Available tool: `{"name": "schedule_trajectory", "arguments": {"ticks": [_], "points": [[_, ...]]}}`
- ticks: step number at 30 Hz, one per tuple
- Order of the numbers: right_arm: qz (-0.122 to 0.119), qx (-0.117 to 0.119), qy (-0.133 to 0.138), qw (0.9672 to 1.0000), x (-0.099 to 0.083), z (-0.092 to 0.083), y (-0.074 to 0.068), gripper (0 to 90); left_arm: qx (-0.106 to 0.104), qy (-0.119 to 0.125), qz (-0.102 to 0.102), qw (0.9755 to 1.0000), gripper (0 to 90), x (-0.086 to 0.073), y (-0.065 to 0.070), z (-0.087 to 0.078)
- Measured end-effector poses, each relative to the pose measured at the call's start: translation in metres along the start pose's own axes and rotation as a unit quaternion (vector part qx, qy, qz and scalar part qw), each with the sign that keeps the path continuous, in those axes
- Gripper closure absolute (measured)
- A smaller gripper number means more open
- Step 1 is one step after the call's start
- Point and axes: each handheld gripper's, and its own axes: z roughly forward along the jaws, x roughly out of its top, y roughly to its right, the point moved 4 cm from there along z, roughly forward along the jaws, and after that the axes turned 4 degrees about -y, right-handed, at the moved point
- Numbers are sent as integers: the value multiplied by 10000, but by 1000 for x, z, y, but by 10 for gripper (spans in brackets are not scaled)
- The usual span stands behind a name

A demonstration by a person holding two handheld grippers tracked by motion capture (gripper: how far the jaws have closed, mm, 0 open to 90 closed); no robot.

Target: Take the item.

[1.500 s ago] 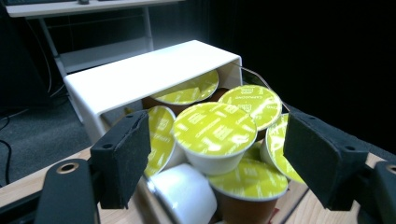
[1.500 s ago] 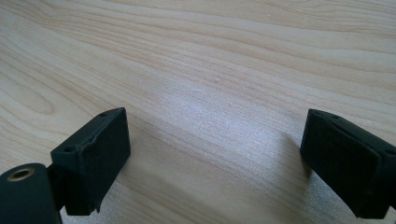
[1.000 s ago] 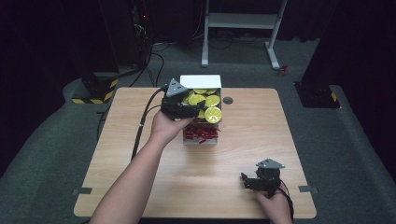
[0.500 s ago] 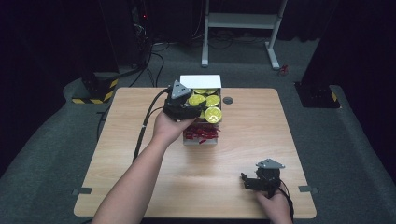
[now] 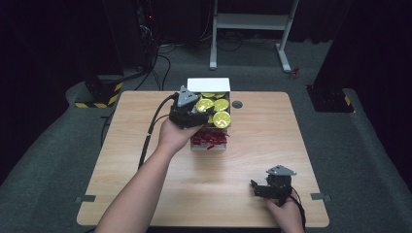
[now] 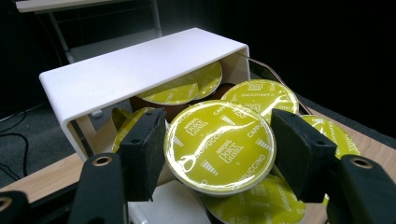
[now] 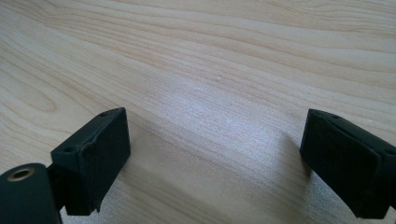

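Two pads of my L gripper (image 6: 219,154) have just closed on a yellow-lidded capsule (image 6: 219,145), lid facing me, sitting atop others in the white box (image 5: 209,85) at table's (image 5: 145,194) far edge. R gripper (image 7: 215,163) idles near me, jaws wide, nothing between; L hand's nearer.

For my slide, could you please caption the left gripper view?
Left gripper shut on a yellow capsule at the white box.

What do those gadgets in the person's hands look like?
Each hand holds a black gripper with two blocky, foam-padded jaws: the left gripper and the right gripper. A grey three-cornered plate tops each. A black cable trails from the left one. Forearms are bare, no sleeves.
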Motion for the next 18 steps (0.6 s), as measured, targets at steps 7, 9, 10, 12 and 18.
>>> {"name": "schedule_trajectory", "arguments": {"ticks": [7,9,10,12,18], "points": [[-28,1,5,10000,0,0,0,83,-37,54,6,10000,382,0,3,-3],[-30,3,4,10000,0,0,0,84,-57,63,-21,10000,382,0,3,-4],[-29,3,5,10000,0,0,0,84,-71,70,-40,9999,382,0,3,-4],[-30,3,4,10000,0,0,0,84,-73,79,-58,9999,382,0,2,-5],[-31,2,5,10000,0,0,0,84,-86,143,-154,9997,382,-1,-1,-10]]}}
